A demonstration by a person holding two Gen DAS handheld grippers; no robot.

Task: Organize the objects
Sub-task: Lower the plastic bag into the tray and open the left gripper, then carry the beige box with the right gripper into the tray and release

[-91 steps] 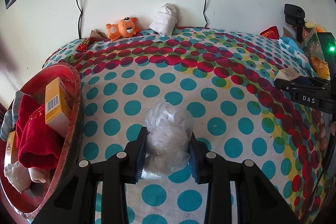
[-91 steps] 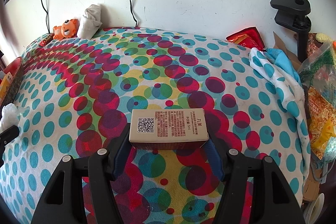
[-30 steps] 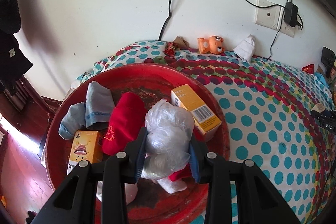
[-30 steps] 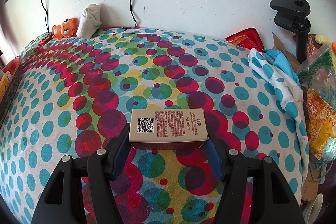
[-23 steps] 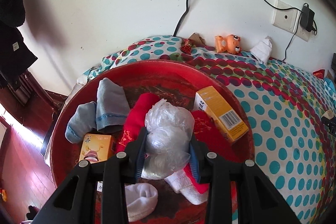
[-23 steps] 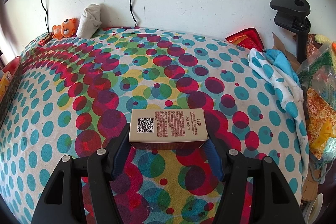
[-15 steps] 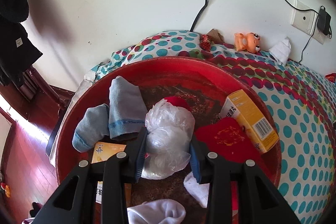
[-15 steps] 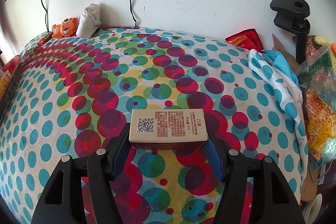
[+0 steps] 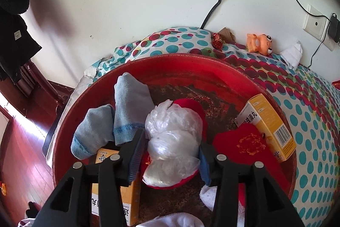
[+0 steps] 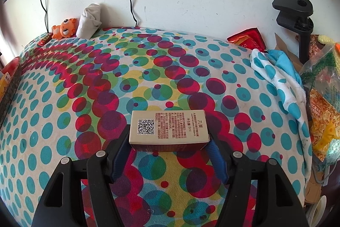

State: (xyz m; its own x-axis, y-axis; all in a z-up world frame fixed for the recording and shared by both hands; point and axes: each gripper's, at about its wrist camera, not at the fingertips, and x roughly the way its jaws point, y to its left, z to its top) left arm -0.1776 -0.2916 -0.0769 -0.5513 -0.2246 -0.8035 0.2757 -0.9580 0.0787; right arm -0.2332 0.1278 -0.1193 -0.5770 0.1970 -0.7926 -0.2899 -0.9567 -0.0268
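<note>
1. Resting inside the red basin [image 9: 212,65], the crumpled clear plastic bag [image 9: 172,137] is a pale, glossy, wrinkled bundle lying on a red cloth [image 9: 248,146].
2. The left tongs [image 9: 170,154] have just been opening; the bag sits between the blue pads with a gap showing on the left side, so they are released.
3. At ten o'clock from the bag lie two grey-blue socks [image 9: 119,118]; at three o'clock a yellow medicine box [image 9: 269,127] leans against the basin wall; at seven o'clock a second yellow box [image 9: 127,195] lies under the left finger.
4. The right tongs [image 10: 169,148] are clenched on a beige carton [image 10: 170,129] with a QR code and dark red print, held level above the spotted bench cloth [image 10: 106,78].
5. At eleven o'clock from the carton, by the wall, sit an orange toy [image 10: 64,31] and a rolled white sock [image 10: 89,20].
</note>
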